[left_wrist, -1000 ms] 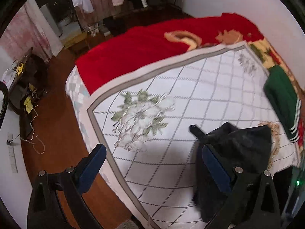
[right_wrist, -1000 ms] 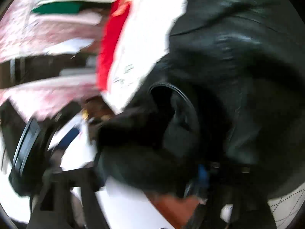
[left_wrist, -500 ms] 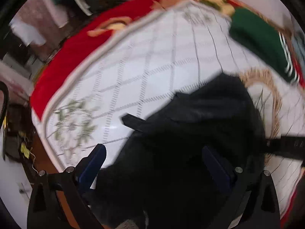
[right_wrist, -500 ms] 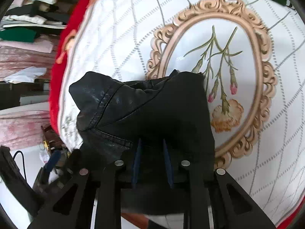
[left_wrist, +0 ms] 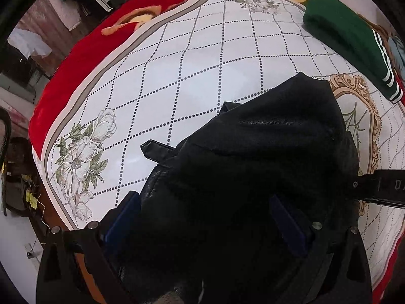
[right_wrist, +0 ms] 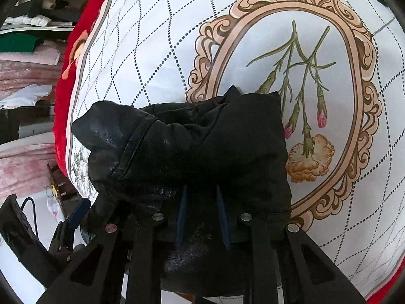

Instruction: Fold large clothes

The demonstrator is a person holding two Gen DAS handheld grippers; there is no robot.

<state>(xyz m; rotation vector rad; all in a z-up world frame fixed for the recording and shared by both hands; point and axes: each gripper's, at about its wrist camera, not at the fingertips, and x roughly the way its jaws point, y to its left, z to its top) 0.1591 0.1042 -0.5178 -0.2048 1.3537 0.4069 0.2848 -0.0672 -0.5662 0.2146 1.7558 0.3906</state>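
The bed cover (left_wrist: pixel 192 81) carries the bunched black jacket (left_wrist: pixel 265 167) near its edge. The right gripper (right_wrist: pixel 201 215) is clamped on a fold; the left gripper (left_wrist: pixel 202 223) straddles fabric, wide apart. Spreading flat is advised first.

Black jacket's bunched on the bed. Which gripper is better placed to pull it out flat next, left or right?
Right, probably. The right gripper is shut on the black jacket near its edge. The left gripper is open, its fingers straddling the heap without a hold, so it must close first.
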